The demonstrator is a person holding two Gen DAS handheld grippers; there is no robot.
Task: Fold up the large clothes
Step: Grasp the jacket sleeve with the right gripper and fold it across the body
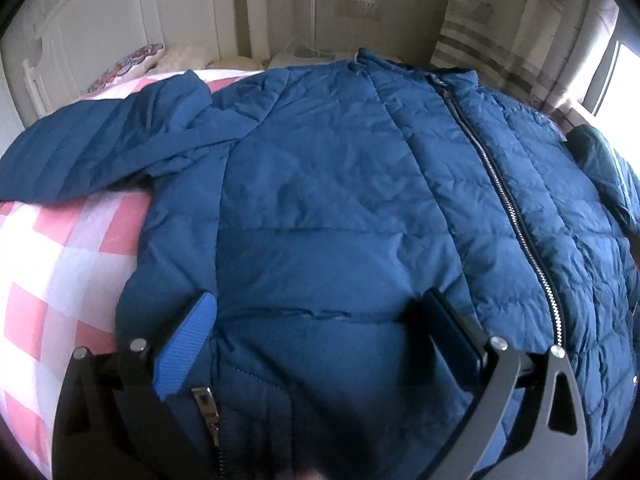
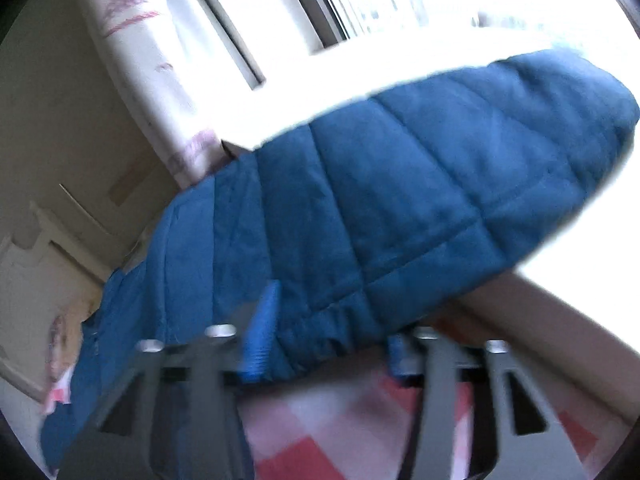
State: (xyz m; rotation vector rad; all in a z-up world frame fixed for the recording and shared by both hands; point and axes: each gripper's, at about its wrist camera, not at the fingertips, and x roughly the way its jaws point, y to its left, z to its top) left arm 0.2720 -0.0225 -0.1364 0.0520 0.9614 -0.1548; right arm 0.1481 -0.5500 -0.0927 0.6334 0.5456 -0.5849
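1. The left gripper (image 1: 320,312) is seen spread wide over the lower front of the jacket (image 1: 340,200); nothing is clamped between its fingers (image 1: 192,344). Whether the tips press into the fabric cannot be told.
2. The right gripper (image 2: 332,324) is seen with its fingers set apart, and the gathered hem of a quilted part of the jacket (image 2: 400,200) lies between them. That part is held up clear of the sheet (image 2: 340,420), which shows at 6 o'clock. Whether the cloth is truly pinched cannot be told, as the view is blurred.
3. In the left view one blue jacket is spread front up on the checked sheet (image 1: 60,272), filling the middle of the frame, with its collar toward 12 o'clock.
4. One zip (image 1: 508,208) is seen closed, running from 12 o'clock down toward 4 o'clock.
5. One sleeve (image 1: 100,144) is laid out toward 9 o'clock on the sheet.
6. A metal puller (image 1: 206,400) is seen at 7 o'clock, just beside the left finger.
7. A white headboard (image 1: 120,20) stands at 11 o'clock, and one patterned pillow (image 1: 128,64) lies before it.
8. A curtain (image 1: 500,32) hangs at 1 o'clock, and a window (image 1: 620,80) is seen at 2 o'clock.
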